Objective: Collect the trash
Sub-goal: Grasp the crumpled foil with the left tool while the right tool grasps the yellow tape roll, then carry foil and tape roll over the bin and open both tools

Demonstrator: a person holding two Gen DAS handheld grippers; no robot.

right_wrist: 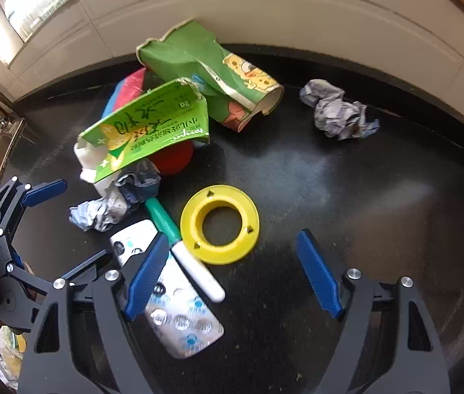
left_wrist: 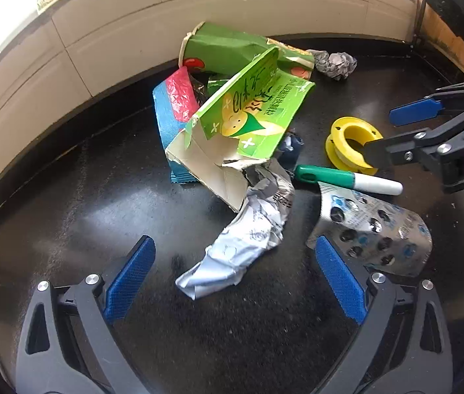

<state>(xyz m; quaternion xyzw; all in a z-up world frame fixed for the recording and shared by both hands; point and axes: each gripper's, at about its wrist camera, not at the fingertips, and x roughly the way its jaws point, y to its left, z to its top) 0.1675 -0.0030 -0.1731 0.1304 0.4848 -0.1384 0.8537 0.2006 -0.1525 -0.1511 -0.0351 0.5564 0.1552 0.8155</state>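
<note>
Left wrist view: left gripper [left_wrist: 235,282] gapes wide over a foil wrapper [left_wrist: 245,233] on the dark counter [left_wrist: 68,213]. Right gripper [right_wrist: 232,272] spread wide, empty, apparently above the spool [right_wrist: 220,225]; carton [left_wrist: 242,115] behind.

Bare black counter [right_wrist: 379,197] lies right of the yellow spool [right_wrist: 220,224], up to the crumpled paper ball [right_wrist: 337,113] near the wall [right_wrist: 264,10]. Left of the spool, the green marker [right_wrist: 179,246], blister pack [right_wrist: 179,308] and torn green box [right_wrist: 146,128] crowd together, blocking passage.
</note>
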